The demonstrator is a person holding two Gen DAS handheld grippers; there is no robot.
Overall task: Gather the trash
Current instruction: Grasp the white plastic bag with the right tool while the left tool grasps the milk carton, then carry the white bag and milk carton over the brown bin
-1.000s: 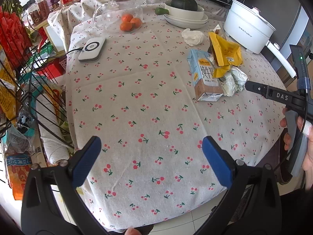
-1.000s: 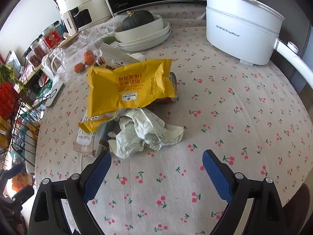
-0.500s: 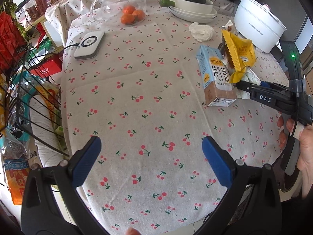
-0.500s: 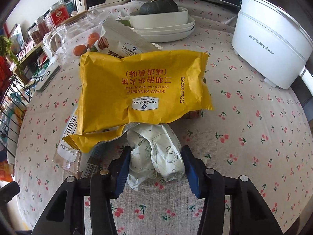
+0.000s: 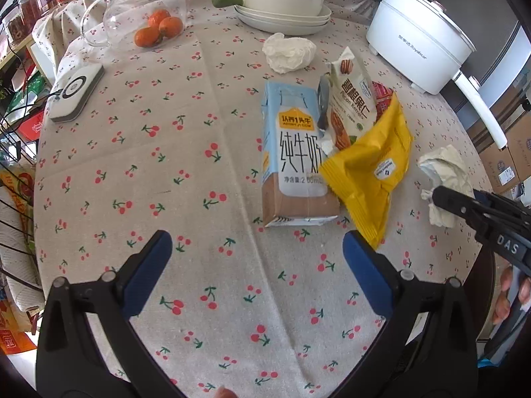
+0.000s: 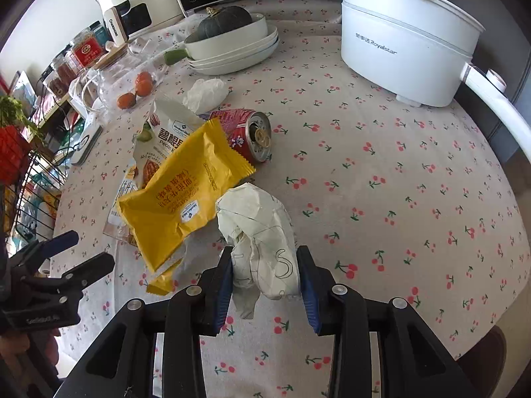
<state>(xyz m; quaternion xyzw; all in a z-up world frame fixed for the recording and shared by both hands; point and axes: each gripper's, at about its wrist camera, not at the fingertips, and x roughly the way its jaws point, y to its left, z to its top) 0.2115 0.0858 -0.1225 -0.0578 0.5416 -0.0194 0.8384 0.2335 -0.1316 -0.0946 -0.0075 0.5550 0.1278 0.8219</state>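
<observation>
Cherry-print cloth covers the round bench [image 6: 398, 199], with a white electric pot [image 6: 405, 43] at upper right and stacked dishes behind. Right claw [image 6: 265, 278] is nearly closed on the crumpled paper wad [image 6: 262, 232], low in the frame's centre, so the first pickup looks under way; next it must be lifted clear without dragging the yellow wrapper [image 6: 186, 195] touching it. Left claw [image 5: 257, 262] hangs wide open, empty, just short of the milk carton [image 5: 295, 159].

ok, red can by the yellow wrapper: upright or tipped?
Tipped. The red can lies on its side, its opened top facing the right wrist camera.
</observation>
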